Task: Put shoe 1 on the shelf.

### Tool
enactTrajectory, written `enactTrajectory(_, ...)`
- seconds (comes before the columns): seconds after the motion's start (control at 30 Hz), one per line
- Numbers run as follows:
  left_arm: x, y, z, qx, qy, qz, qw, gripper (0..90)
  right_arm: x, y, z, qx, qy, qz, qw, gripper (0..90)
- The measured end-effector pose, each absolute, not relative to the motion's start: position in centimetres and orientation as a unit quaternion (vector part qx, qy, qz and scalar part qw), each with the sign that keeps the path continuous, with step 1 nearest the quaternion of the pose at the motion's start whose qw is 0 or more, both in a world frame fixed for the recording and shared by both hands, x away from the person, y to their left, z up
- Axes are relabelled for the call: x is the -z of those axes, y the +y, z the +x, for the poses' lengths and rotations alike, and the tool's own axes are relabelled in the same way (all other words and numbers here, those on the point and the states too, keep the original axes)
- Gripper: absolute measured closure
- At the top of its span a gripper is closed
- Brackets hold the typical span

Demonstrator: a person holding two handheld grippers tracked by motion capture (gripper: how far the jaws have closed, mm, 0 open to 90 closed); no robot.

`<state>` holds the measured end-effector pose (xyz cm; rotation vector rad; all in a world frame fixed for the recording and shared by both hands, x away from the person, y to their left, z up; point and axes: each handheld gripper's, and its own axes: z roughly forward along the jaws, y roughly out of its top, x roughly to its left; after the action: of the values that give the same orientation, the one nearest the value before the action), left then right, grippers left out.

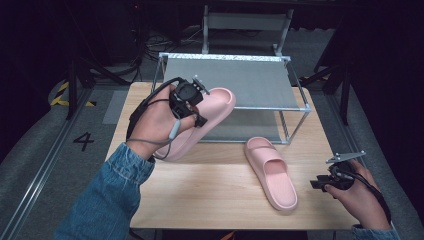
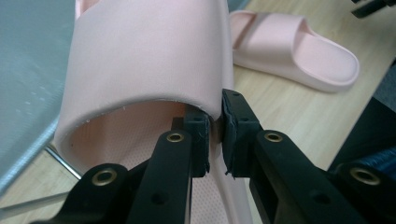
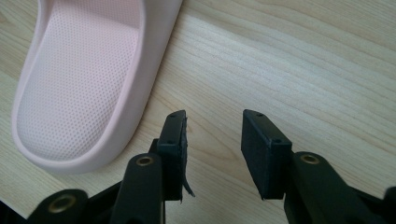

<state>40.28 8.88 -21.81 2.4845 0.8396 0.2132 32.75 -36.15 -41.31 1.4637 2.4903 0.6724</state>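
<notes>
High view: left gripper (image 1: pixel 196 107) sits left of centre in the frame, clamped on the side edge of a pink slipper (image 1: pixel 202 122) that is lifted and tilted, toe pointing to the upper right toward the grey metal-framed shelf (image 1: pixel 235 82) at frame centre top. A second pink slipper (image 1: pixel 271 172) lies flat on the wooden table (image 1: pixel 210 192), lower right of centre, well apart from the first. Right gripper (image 1: pixel 320 183) hovers at lower right, just beside that second slipper's right side, not touching it. Left gripper view: jaws nearly closed at lower centre, pinching the rim of the held slipper (image 2: pixel 144 60) where the strap meets the sole; the strap arches across the upper left of the frame. The other slipper (image 2: pixel 294 49) rests on the table at upper right. Right gripper view: jaws stand partly open at the bottom of the frame, nothing between them, bare table (image 3: pixel 289 60) under the gap. The heel end of the lying slipper (image 3: pixel 79 88) fills the upper left, just beside the left-hand jaw, apart from it.
</notes>
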Motion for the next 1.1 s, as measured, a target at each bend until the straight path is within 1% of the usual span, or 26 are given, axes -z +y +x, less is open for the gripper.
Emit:
enactTrajectory(0.3, 20.8, 8.2, 44.2, -0.093, 0.357, 0.897, 0.245, 82.6, 41.2, -36.4, 32.6, -0.232, 0.835, 0.492, 0.086, 61.6)
enactTrajectory(0.33, 20.8, 8.2, 44.2, -0.093, 0.357, 0.897, 0.245, 82.5, 41.2, -36.4, 32.6, -0.232, 0.835, 0.492, 0.086, 61.6)
enactTrajectory(0.5, 20.6, 7.5, 46.4, -0.101, 0.377, 0.892, 0.227, 82.7, 41.2, -36.5, 32.6, -0.236, 0.835, 0.489, 0.084, 61.6)
enactTrajectory(0.87, 21.1, 7.5, 49.1, -0.084, 0.405, 0.879, 0.237, 82.7, 41.3, -36.8, 32.7, -0.240, 0.834, 0.491, 0.079, 61.4)
enactTrajectory(1.1, 21.3, 7.6, 50.5, -0.084, 0.422, 0.869, 0.244, 82.3, 41.4, -36.8, 32.8, -0.240, 0.835, 0.489, 0.078, 61.4)
